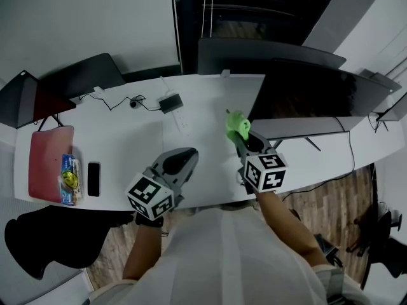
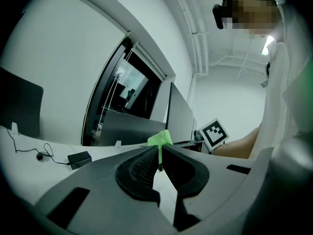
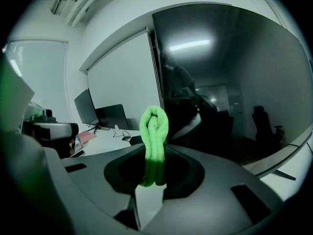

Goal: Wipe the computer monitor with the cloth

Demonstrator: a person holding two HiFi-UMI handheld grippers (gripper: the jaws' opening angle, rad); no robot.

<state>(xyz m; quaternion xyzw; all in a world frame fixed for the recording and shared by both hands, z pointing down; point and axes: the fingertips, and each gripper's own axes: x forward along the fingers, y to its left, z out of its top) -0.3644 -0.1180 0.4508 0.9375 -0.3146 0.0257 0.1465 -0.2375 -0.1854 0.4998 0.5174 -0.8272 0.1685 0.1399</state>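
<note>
Right gripper [image 3: 154,174]: jaws clamped on the cloth [image 3: 154,129] – a bright green, folded roll standing upright out of the pads, its rounded top above the fingertips.
Cloth, location: in the head view it sits at the tip of the right gripper, over the desk [image 1: 127,135], just beside the lower left corner of the monitor [image 1: 318,97]; whether it touches the screen cannot be told.
Monitor: large, dark, unlit, on the right part of the desk; in the right gripper view its glossy screen fills the area behind and to the right of the cloth, with ceiling lights reflected in it.
Left gripper [image 2: 160,153]: jaws brought together at the tips, nothing between them; held low over the near middle of the desk, well left of the monitor and apart from the right gripper.
Marker cubes: one on each gripper, the right one [image 1: 265,171] nearest the person's body.
Second monitor [image 1: 82,75]: dark, at the far left of the desk.
Power adapter [image 1: 170,101]: black, with its cable, at the far middle of the desk – a white power strip [image 1: 183,121] just beside it.
Red case [image 1: 49,161]: flat, at the left end of the desk.
Phone [image 1: 93,178]: black, lying flat to the right of the red case, a snack packet [image 1: 70,180] between them.
</note>
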